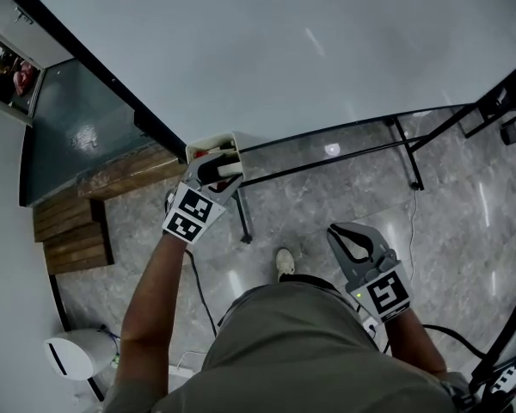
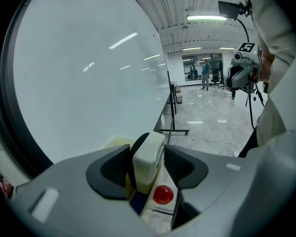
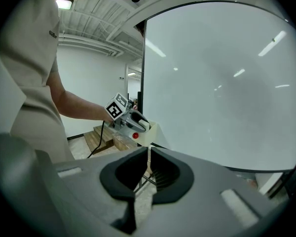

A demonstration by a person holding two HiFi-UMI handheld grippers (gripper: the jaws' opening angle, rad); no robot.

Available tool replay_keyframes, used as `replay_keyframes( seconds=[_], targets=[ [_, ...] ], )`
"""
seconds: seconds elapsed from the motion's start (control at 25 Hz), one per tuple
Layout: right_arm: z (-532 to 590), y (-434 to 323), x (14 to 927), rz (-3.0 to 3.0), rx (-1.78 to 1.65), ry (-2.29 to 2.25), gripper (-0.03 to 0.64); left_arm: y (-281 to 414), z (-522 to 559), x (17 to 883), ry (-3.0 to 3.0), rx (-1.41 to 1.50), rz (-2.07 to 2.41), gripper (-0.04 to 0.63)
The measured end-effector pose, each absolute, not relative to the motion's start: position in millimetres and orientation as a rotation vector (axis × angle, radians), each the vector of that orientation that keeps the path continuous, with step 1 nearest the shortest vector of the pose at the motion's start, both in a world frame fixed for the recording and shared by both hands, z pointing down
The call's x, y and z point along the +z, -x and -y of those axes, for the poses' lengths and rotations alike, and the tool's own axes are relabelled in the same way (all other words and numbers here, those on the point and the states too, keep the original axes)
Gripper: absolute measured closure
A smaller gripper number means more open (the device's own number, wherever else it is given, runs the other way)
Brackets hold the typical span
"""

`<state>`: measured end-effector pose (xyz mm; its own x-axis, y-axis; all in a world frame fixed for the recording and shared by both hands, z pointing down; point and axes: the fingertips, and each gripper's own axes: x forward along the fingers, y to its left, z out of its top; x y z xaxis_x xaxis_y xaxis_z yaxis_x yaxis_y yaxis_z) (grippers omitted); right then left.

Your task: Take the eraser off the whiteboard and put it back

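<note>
Cream plastic marks the eraser (image 2: 148, 159), upright in the holder (image 1: 208, 143) at the lower edge of the whiteboard (image 1: 310, 50), with the left gripper (image 1: 217, 163) clamped on its two broad faces. Under it lies a round red thing (image 2: 163, 195), perhaps a marker cap. A crooked lift could snag the eraser on the holder wall or twist it loose. Well apart, the right gripper (image 3: 149, 152) hangs pressed together, empty. No brand or writing is legible, only square markers (image 1: 189, 215).

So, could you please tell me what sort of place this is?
Probably an open office or lab hall: a large whiteboard on a black metal stand, with its eraser, a polished grey stone-look floor, and ceiling strip lights over a long room.
</note>
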<state>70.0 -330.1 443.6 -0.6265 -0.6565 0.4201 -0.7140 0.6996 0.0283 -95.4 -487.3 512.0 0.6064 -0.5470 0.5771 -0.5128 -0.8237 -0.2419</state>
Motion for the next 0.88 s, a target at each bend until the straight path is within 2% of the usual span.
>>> replay_keyframes(
  seconds=[0.52,0.88],
  targets=[
    [330.5,-69.0,449.1,2.523,0.135,-1.021,0.607,97.6,485.7,514.9,2.753,-1.058,-0.928,0.408],
    [332.7,-67.0,449.4,2.519,0.130,-1.022,0.607,101.3,487.7,495.5,2.750,-0.971,-0.988,0.413]
  ],
)
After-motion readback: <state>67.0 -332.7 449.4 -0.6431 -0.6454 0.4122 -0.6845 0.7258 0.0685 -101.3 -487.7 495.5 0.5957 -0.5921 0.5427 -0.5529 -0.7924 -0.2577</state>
